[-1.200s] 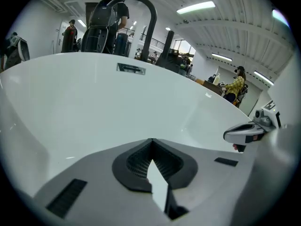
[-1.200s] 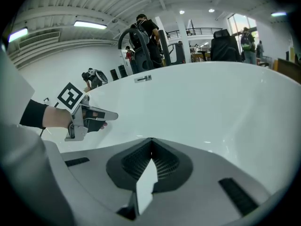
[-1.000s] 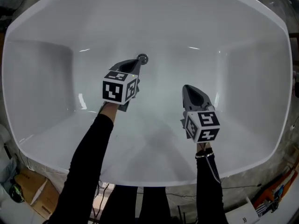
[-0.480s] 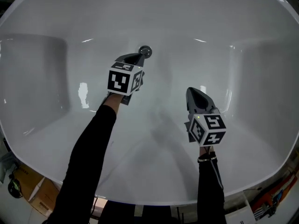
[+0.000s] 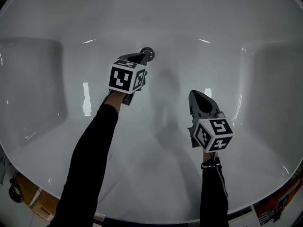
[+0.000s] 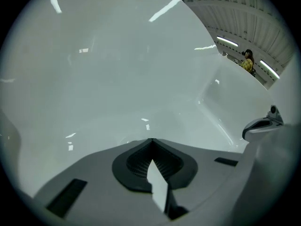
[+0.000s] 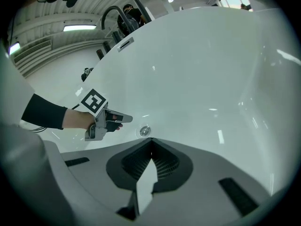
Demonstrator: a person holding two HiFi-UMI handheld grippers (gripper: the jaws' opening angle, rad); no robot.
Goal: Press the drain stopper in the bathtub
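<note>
The round chrome drain stopper (image 5: 147,53) sits in the floor of the white bathtub (image 5: 222,27). My left gripper (image 5: 141,58) is shut, empty, and its tip is right beside the stopper on the near-left; contact cannot be told. In the right gripper view the stopper (image 7: 145,131) shows just past my own jaws, with the left gripper (image 7: 127,119) a little to its left. My right gripper (image 5: 193,94) hangs shut and empty over the tub floor, well to the right of the drain. The left gripper view shows only shut jaws and bare tub wall; the stopper is hidden there.
The tub's curved walls rise on all sides. A faucet (image 7: 112,14) and an overflow slot (image 7: 125,44) stand at the far rim. Outside the near rim lie a cardboard box (image 5: 34,198) and an orange item (image 5: 280,206).
The head camera has come lower into the tub. My left gripper has crept closer to the stopper. The right gripper has stayed about where it was.
</note>
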